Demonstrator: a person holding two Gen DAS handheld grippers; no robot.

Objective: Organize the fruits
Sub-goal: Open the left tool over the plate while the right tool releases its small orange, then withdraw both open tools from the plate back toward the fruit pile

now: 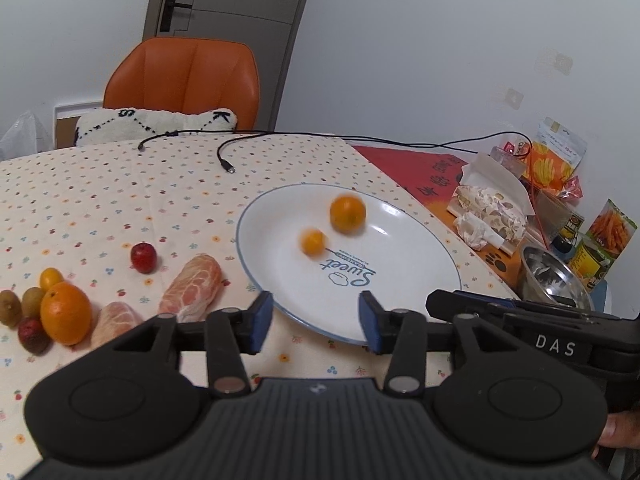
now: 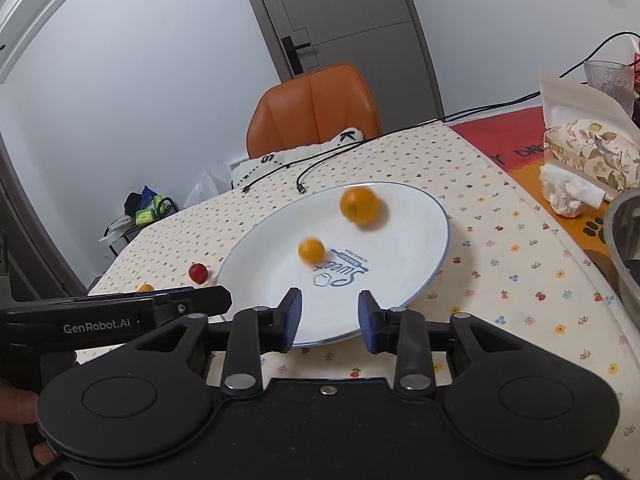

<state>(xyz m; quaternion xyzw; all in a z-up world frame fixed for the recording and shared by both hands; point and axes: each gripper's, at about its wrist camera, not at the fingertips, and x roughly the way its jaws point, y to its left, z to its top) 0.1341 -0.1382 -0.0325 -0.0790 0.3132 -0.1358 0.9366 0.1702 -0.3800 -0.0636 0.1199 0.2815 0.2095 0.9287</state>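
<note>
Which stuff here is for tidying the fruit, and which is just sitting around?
For the job: plate, two oranges on it, big orange, red fruit, kiwis, peeled pomelo pieces.

Just lying about: cables, snack packets, metal bowl, tissue pack.

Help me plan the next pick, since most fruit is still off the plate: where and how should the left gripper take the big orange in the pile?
Probably grip the big orange across its narrower middle, coming from above. It stands taller than the kiwis and red fruit crowding its sides, so only its top is free.
</note>
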